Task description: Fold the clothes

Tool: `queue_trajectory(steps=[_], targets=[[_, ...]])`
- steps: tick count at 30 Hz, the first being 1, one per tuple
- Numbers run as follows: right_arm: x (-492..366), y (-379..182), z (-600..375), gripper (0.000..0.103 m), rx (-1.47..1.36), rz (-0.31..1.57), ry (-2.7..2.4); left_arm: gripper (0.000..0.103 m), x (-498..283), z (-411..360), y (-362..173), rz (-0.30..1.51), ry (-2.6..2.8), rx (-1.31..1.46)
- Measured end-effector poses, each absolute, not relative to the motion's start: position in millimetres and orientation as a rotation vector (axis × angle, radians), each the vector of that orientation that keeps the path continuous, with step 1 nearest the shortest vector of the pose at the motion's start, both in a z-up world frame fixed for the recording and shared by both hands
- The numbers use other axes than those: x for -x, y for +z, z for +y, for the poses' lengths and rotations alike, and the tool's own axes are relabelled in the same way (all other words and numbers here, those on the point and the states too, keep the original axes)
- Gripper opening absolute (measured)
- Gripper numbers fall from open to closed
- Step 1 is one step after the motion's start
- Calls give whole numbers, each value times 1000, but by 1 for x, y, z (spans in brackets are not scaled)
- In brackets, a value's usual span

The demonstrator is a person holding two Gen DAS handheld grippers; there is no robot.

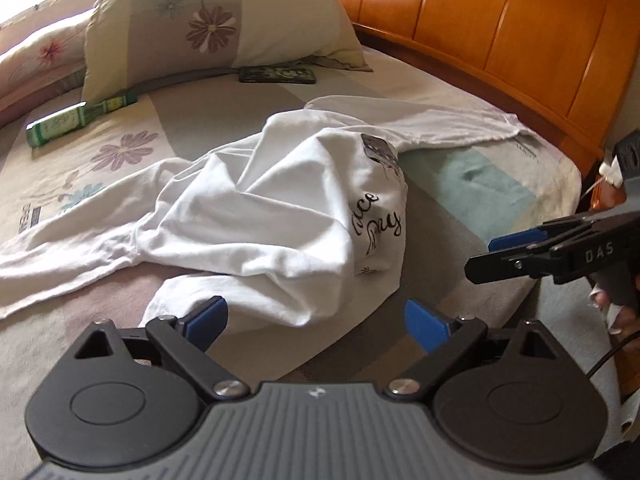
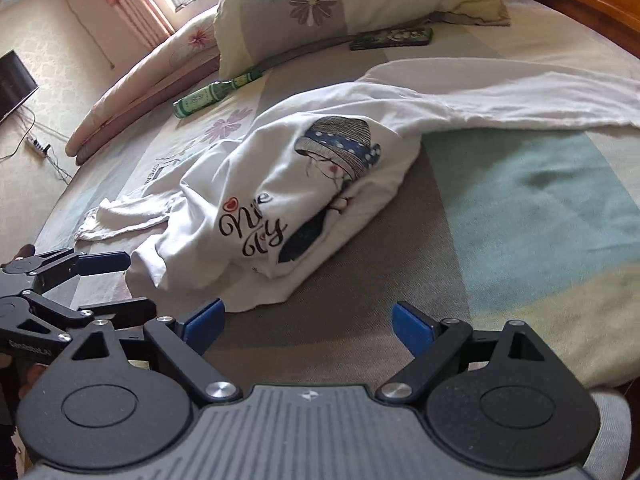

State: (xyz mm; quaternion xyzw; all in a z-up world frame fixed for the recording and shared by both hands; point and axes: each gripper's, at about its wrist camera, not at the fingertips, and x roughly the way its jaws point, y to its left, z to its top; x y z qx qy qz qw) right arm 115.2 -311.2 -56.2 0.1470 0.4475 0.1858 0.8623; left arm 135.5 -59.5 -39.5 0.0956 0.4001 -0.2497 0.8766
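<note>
White shirt (image 1: 256, 208) crumpled in heap on bed (image 1: 480, 200), sleeves trailing out both sides. Left gripper (image 1: 316, 320) and right gripper (image 2: 308, 322) spread wide, holding nothing, just short of near hem. Better to pinch hem corners, then pull flat before folding.
</note>
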Motion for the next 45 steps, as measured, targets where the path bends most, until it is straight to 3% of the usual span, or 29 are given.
queue_trajectory(steps=[5,17,31,35,40,45], targets=[[-111,-65,-310,93,-307,962,383,95,-163,-68,-51,787,-415,-318],[-137,-71,-313,94,-325,956,414,97,-285,-9,-53,844,-195,-215],[-132,-84,-301,98,-244,903,432,97,-198,-28,4,866,-566,-94],[-124,-85,-298,100,-218,889,444,99,-192,-81,-3,933,-852,-49],[-109,-83,-302,101,-223,890,455,98,-218,-135,-58,1097,-896,-8],[-99,-84,-306,101,-229,885,484,97,-247,-129,-64,1029,-743,-17]])
